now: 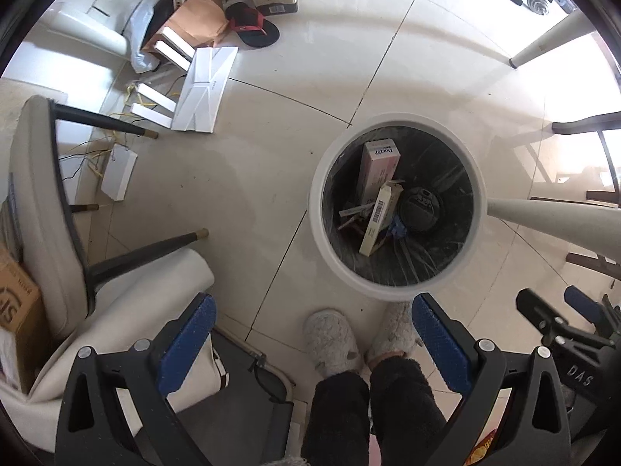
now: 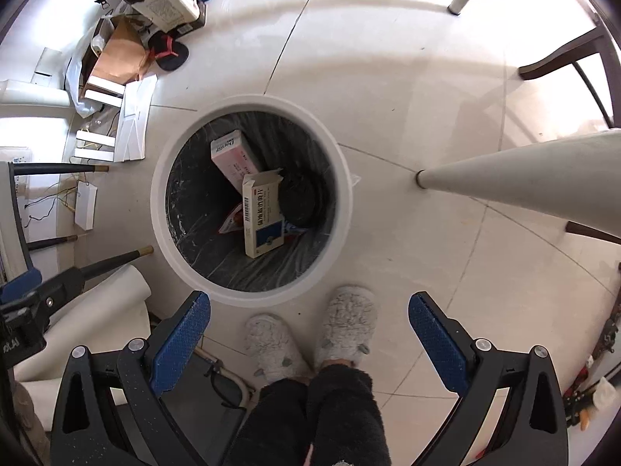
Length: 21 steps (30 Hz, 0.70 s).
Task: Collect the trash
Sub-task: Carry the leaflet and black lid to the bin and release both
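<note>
— Both grippers are pointing straight down at the floor. The left gripper (image 1: 312,343) has its blue pads spread wide, nothing between them but the person's fluffy slippers (image 1: 332,339) far below.

— And the other one?

— Same story: the right gripper (image 2: 308,339) is splayed apart and carrying nothing. In the left wrist view you can see it just off to the side (image 1: 562,322).

— So where's the trash?

— Down in the white round bin (image 2: 163,209), lined with a dark bag. A pink-and-white carton (image 2: 233,157) leans against the inside wall, and a white box with a blue panel (image 2: 262,217) and an open flap stands tilted across it. There's a red-and-white wrapper (image 2: 233,221) beside that, and something dark and round (image 1: 421,204) at the bottom; I can't tell what.

— What's around the bin?

— The slippers are just beside its rim. A pale table leg (image 2: 524,190) slants in nearby, a chair's dark legs (image 1: 147,246) stand on the other side, and well apart lie flattened white cardboard (image 1: 205,89) and a black-and-red sandal (image 1: 252,25).
</note>
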Motion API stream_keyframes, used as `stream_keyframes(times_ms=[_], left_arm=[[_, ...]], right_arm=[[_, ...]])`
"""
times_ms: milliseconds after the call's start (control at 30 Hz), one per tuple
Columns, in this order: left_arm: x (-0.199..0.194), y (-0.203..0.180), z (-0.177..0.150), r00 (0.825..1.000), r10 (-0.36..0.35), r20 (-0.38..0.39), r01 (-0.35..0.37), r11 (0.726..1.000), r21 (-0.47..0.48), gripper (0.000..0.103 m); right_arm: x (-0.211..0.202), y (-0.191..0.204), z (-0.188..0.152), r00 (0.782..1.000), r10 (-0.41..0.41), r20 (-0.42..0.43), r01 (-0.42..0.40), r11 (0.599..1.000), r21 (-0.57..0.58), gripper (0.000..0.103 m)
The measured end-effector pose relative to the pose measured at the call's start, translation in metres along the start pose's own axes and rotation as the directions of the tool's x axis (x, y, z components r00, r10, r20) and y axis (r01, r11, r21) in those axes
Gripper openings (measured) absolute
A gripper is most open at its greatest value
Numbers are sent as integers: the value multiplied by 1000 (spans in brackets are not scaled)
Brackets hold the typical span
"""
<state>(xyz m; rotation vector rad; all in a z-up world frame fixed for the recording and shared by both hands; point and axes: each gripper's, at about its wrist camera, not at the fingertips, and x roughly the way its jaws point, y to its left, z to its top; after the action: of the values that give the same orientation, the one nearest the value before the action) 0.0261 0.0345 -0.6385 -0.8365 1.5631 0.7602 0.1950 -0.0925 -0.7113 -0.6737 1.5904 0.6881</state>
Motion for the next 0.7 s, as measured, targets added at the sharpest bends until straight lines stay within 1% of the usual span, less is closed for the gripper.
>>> stream_keyframes(times_ms=[100, 300, 500, 700], left_arm=[[-19, 2, -13, 1000, -1, 2, 1, 1000, -4, 103], [-66, 2, -38, 1000, 1, 18, -1, 1000, 15, 103], [-132, 3, -64, 999, -7, 54, 5, 999, 38, 103], [-204, 7, -88, 994, -21, 110, 14, 998, 64, 103]], right_arm=[[-25, -2, -10, 1000, -7, 24, 7, 1000, -1, 103], [-84, -3, -34, 998, 10, 56, -10, 1000, 10, 103], [-154, 2, -59, 996, 30, 87, -31, 999, 17, 103], [-236, 6, -88, 992, 49, 117, -53, 998, 28, 103]])
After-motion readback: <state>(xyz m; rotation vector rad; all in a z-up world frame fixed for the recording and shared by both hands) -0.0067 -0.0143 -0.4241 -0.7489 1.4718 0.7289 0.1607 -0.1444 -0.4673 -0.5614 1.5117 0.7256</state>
